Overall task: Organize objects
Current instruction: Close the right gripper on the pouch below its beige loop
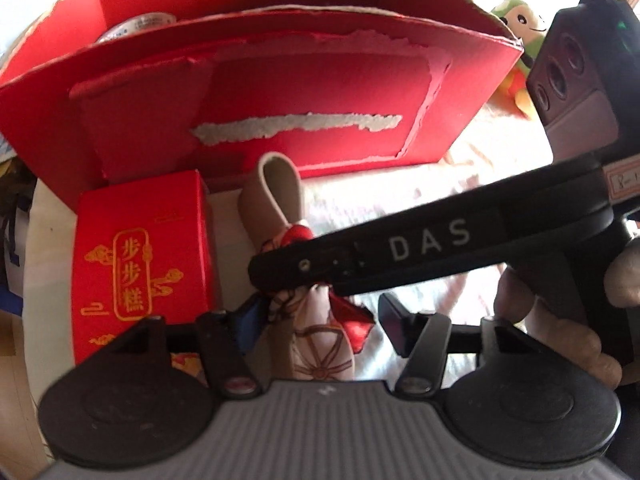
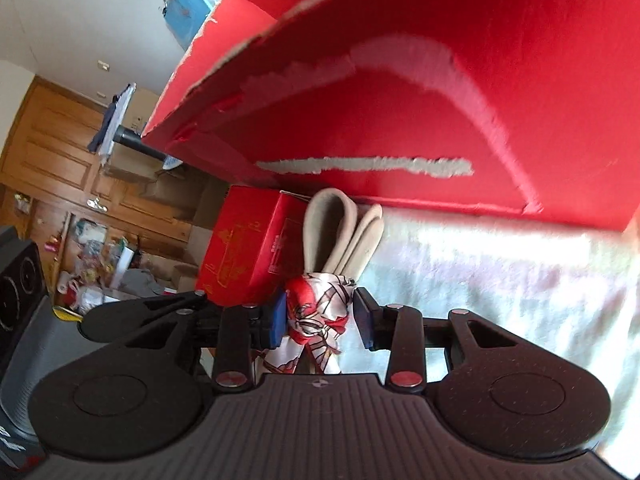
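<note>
A beige plush rabbit with long ears (image 1: 276,196) and a red-and-white patterned scarf (image 2: 320,312) lies on the white cloth in front of a large torn red cardboard box (image 1: 280,92). My right gripper (image 2: 320,320) has its blue pads on either side of the scarf; I cannot tell whether they press on it. It crosses the left wrist view as a black bar marked DAS (image 1: 428,240). My left gripper (image 1: 308,320) is open around the toy's body. A small red box with gold characters (image 1: 140,256) stands just left of the rabbit and shows in the right wrist view too (image 2: 244,248).
A roll of tape (image 1: 136,26) sits inside the large box. A green plush doll (image 1: 520,40) lies at the back right. The white cloth (image 2: 500,280) spreads to the right. A wooden door and cluttered floor (image 2: 80,208) are at the left.
</note>
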`<state>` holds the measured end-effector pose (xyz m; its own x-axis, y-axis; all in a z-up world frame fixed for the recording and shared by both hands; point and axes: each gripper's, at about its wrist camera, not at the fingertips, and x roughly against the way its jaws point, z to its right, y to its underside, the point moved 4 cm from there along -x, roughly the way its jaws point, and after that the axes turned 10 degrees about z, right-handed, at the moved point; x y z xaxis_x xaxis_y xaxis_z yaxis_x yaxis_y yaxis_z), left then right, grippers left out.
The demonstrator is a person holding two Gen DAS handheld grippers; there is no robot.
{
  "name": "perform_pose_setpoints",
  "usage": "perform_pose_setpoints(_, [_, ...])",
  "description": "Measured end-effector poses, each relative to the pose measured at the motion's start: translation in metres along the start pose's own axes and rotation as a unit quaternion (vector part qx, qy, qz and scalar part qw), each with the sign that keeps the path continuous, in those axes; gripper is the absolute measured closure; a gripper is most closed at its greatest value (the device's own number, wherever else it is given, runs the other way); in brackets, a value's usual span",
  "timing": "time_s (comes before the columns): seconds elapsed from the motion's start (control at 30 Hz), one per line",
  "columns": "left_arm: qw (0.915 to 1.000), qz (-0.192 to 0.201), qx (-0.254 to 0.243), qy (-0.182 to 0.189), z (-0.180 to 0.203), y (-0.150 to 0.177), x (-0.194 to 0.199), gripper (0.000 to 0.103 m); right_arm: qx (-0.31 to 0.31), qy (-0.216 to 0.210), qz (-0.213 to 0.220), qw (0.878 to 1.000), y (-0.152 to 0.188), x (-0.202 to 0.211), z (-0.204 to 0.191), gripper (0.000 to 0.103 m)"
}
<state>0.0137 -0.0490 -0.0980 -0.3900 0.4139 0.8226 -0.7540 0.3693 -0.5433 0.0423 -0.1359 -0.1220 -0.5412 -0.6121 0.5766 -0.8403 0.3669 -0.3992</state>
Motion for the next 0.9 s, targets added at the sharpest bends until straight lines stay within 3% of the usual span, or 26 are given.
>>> perform_pose_setpoints(0.2, [0.9999,-0.001,-0.007,0.015,-0.006,-0.001,0.005,0.055,-0.051,-0.007,0.004,0.999,0.000,0.008,0.012,0.070])
perform_pose_setpoints(0.27, [0.9995,-0.001,-0.013,0.029,-0.005,-0.002,0.008,0.064,-0.057,-0.004,0.006,0.998,0.000,0.015,0.015,0.072])
perform_pose_setpoints(0.5, [0.9953,-0.003,-0.065,0.073,0.023,-0.011,0.014,0.066,-0.075,0.004,0.022,0.997,-0.003,0.051,0.030,0.073])
perform_pose_setpoints(0.67, [0.9848,-0.005,-0.125,0.121,0.062,-0.020,0.018,0.069,-0.096,0.013,0.040,0.995,-0.002,0.091,0.054,0.073])
perform_pose_setpoints(0.9, [0.9651,0.008,-0.202,0.167,0.132,-0.028,0.015,0.069,-0.126,0.034,0.102,0.986,0.003,0.165,0.095,0.073])
